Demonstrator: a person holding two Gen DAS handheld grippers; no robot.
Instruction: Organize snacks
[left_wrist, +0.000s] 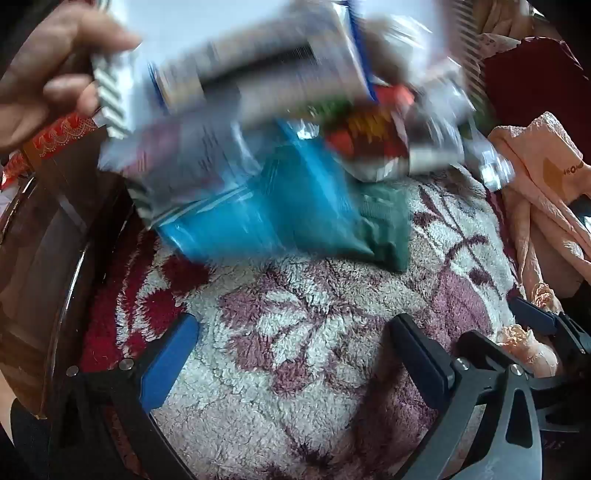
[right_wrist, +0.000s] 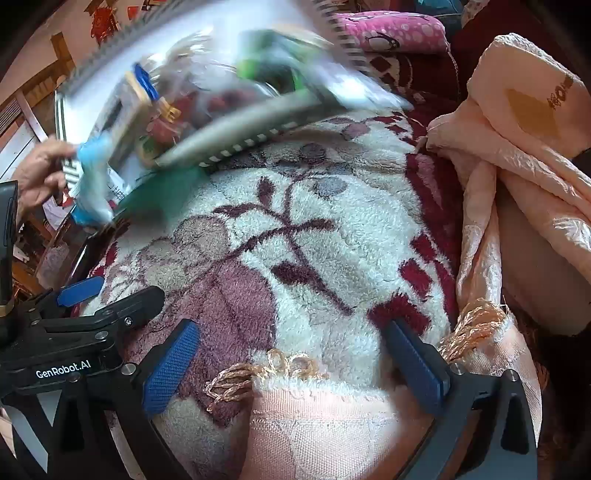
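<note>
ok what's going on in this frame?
A bare hand is tipping a basket of snack packets over a floral fleece blanket; the packets are motion-blurred, mid-spill. Both grippers sit low over the blanket, open and empty: left gripper, right gripper. A peach cloth lies at the blanket's edge. No sorting yet.

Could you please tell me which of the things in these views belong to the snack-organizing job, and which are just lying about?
Belonging to the job:
- blurred snack packets
- bare hand tipping them out
- left gripper, open
- right gripper, open

Just lying about:
- floral fleece blanket
- peach cloth
- pink cushion
</note>
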